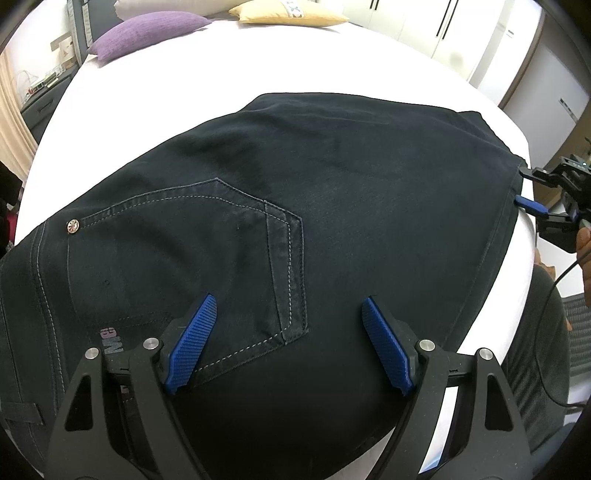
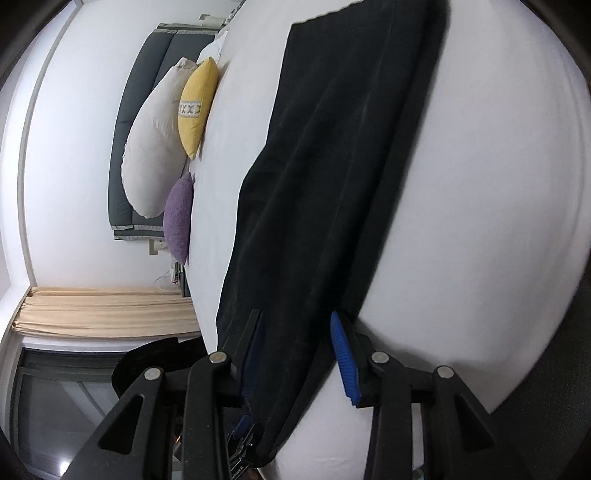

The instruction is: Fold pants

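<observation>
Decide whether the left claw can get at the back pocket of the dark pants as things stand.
Probably yes: the left claw hangs open directly above the back pocket of the pants, with nothing between.

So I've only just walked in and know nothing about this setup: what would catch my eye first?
The dark pants spread across the white bed, back pocket up. Next, the blue pads of the left gripper standing open over them, and the right gripper open astride the pants' edge. Purple and yellow pillows sit at the bed's far end.
</observation>
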A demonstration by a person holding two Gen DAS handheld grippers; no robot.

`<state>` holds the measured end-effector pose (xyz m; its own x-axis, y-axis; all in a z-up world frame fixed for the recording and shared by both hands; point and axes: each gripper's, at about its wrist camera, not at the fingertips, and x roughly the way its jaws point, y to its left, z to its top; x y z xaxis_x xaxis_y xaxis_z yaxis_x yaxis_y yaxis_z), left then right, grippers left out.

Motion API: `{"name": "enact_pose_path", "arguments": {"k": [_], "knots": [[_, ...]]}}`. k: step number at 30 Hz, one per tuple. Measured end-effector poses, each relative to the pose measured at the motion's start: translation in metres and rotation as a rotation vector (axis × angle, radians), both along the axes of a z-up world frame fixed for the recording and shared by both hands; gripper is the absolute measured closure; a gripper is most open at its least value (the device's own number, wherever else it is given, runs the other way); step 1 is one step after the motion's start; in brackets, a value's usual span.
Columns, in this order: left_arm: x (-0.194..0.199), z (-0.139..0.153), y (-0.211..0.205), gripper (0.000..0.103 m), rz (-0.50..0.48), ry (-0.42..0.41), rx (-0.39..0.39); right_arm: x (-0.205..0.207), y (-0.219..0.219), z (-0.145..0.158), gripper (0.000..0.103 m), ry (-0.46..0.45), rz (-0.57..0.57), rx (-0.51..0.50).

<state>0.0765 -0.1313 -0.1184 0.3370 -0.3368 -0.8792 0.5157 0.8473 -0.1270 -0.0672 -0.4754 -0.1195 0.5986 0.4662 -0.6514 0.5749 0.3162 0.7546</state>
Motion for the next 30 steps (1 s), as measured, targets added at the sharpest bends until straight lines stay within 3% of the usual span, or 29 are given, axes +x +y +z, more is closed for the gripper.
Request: {"name": "enact_pose_path", "arguments": {"k": [4,6,7,8,17,26,28,30], "knots": [[0.001,0.0,-0.002,0.022,0.002,-0.001,0.003,0.009,0.003,-0.015,0.07,0.012,0.003,0.041],[0.001,0.0,-0.002,0.022,0.003,-0.001,0.004,0.016,0.007,-0.018,0.081,-0.001,0.016,0.043],[0.001,0.0,-0.001,0.022,0.002,0.0,0.004,0.018,0.008,-0.019,0.095,-0.004,0.028,0.04],[0.002,0.0,-0.002,0.022,0.002,0.001,0.005,0.02,0.01,-0.019,0.097,-0.001,0.033,0.031],[0.004,0.002,-0.002,0.022,-0.007,0.023,0.018,-0.007,0.007,-0.018,0.1,0.013,0.002,-0.011],[0.001,0.002,0.004,0.022,-0.002,0.01,0.016,-0.015,-0.004,-0.043,0.103,-0.025,-0.026,0.078],[-0.001,0.008,0.009,0.022,0.033,0.019,-0.006,-0.014,-0.002,-0.04,0.103,-0.047,0.002,0.039],[-0.002,0.021,0.009,0.022,0.04,0.018,-0.079,-0.012,0.0,-0.037,0.103,-0.042,0.019,0.005]]}}
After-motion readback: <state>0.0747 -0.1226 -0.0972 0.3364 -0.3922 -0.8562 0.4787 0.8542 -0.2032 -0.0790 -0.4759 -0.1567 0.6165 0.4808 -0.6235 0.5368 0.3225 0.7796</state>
